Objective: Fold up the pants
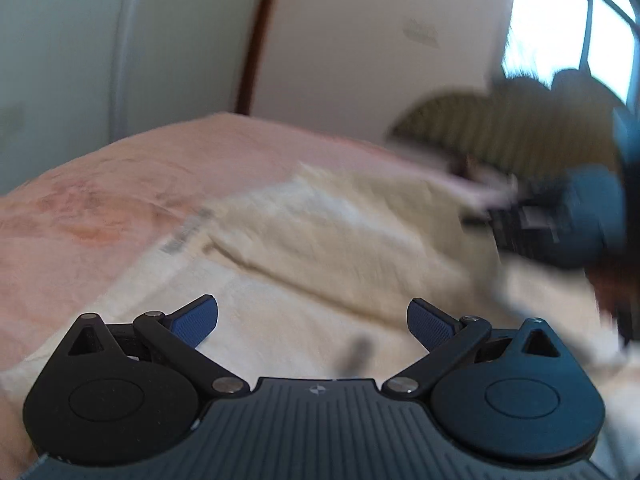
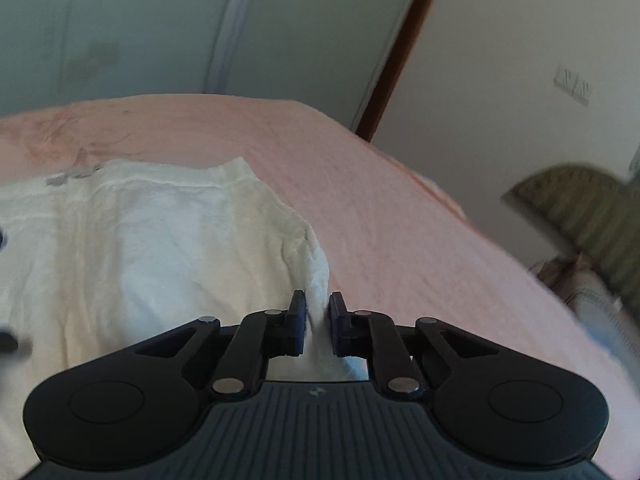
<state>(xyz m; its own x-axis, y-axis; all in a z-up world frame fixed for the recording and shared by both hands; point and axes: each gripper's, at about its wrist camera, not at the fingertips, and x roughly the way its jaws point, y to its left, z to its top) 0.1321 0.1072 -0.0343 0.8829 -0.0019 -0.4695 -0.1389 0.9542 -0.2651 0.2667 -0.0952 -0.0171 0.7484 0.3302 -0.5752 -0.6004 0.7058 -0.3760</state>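
Note:
Cream-white pants (image 2: 140, 240) lie spread on a pink bed cover (image 2: 380, 200). My right gripper (image 2: 318, 316) is shut on a pinched ridge of the pants' right edge, the cloth squeezed between both pads. In the left wrist view the same pants (image 1: 340, 232) stretch ahead, blurred, with a grey label near their far left edge. My left gripper (image 1: 312, 320) hovers just over the cloth with its blue pads wide apart and nothing between them. The right gripper's blue-black body (image 1: 560, 220) shows blurred at the pants' right side.
The pink bed cover (image 1: 100, 200) runs to a far edge below white walls and a brown door frame (image 2: 404, 48). A green striped chair back (image 1: 520, 132) stands right of the bed under a bright window (image 1: 568, 28).

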